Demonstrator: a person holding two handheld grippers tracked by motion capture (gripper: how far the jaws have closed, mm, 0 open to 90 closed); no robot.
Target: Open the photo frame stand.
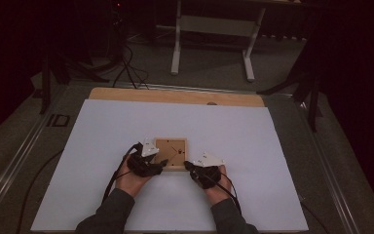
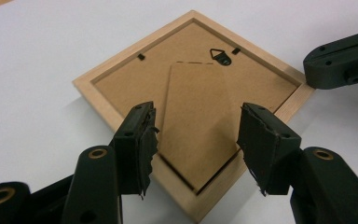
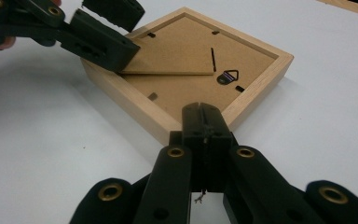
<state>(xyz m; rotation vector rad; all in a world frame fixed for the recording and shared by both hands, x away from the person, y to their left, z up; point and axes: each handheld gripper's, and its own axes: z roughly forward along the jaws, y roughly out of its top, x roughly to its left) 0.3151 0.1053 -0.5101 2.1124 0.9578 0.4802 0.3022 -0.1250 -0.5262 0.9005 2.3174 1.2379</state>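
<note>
Near edge of the white bench [image 1: 102,195]: 2 forearms, 2 tongs. Left tongs [image 2: 198,140] wide apart, hovering over the near corner of the frame, nothing pinched between the pads. Right tongs [image 3: 204,122] closed tight, tip at the frame's corner rim, whether pressing on it or merely beside it hard to tell. Between them, face down on the bench: 1 wooden picture frame [image 2: 103,100], likely light and rigid, fibreboard back stiff but thin, probably glass beneath, so fragile. Best hold judged at the solid wood rim. On the back: 1 cardboard easel flap [image 2: 198,116], partly lifted and bendable, 1 metal hanger [image 2: 220,55], several small black retaining tabs. Beyond: bare bench, wooden strip.
</note>
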